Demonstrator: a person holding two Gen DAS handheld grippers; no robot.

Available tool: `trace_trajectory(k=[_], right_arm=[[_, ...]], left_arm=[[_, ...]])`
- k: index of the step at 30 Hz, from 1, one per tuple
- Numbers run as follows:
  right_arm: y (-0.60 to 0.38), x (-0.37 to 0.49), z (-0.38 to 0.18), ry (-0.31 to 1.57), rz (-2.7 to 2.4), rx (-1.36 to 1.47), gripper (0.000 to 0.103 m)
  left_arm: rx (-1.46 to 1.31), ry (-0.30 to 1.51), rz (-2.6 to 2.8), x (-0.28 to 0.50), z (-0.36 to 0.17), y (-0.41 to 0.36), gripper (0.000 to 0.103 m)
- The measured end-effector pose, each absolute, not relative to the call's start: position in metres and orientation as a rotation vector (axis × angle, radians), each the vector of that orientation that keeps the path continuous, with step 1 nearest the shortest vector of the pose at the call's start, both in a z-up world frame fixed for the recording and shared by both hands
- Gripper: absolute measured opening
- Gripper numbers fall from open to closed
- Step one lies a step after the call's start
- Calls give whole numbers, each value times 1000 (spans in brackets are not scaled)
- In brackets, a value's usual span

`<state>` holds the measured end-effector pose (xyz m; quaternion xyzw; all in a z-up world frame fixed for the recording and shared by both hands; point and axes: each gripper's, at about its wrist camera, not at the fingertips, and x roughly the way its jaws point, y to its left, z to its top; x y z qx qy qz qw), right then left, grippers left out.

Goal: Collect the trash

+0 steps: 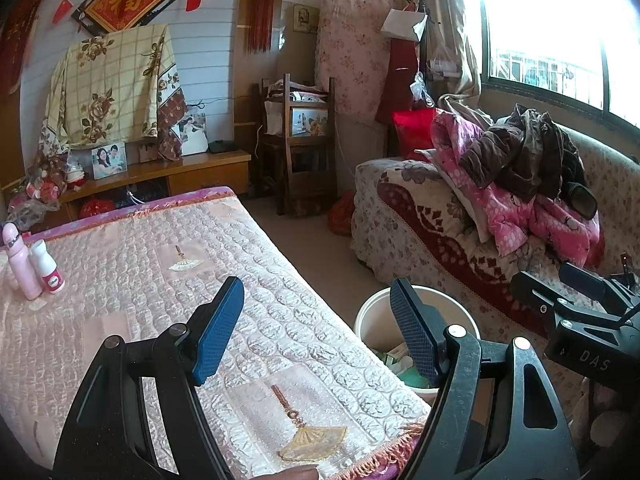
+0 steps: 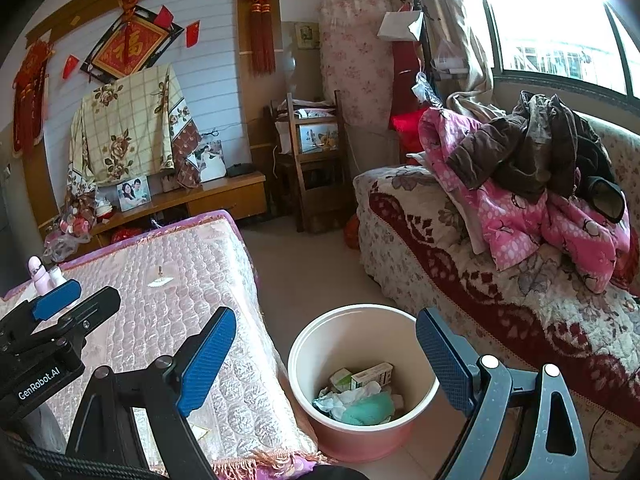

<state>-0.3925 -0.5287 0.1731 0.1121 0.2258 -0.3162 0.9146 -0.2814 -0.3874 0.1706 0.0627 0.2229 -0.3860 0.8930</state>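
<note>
A white and pink bin (image 2: 320, 340) stands on the floor between the table and the sofa. It holds a small carton (image 2: 372, 374), crumpled tissue (image 2: 352, 394) and a teal wad (image 2: 370, 410). The bin's rim shows in the left wrist view (image 1: 370, 312). My left gripper (image 1: 318, 330) is open and empty over the table's right edge. My right gripper (image 2: 326, 364) is open and empty above the bin. Two pink and white bottles (image 1: 34, 264) stand at the table's far left, also in the right wrist view (image 2: 44, 276).
The table has a quilted pink cover (image 1: 140, 280). A sofa (image 2: 460, 280) with piled clothes (image 2: 540, 168) is on the right. A low cabinet (image 2: 200, 200) with photos and a wooden shelf (image 2: 316, 160) stand at the back. Floor (image 2: 312, 256) runs between table and sofa.
</note>
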Motion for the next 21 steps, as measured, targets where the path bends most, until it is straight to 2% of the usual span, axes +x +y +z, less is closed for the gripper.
trace_trajectory(k=[21], right_arm=[[-531, -390, 164, 484, -649, 235, 90]], left_arm=[[137, 467, -803, -273, 157, -379, 75]])
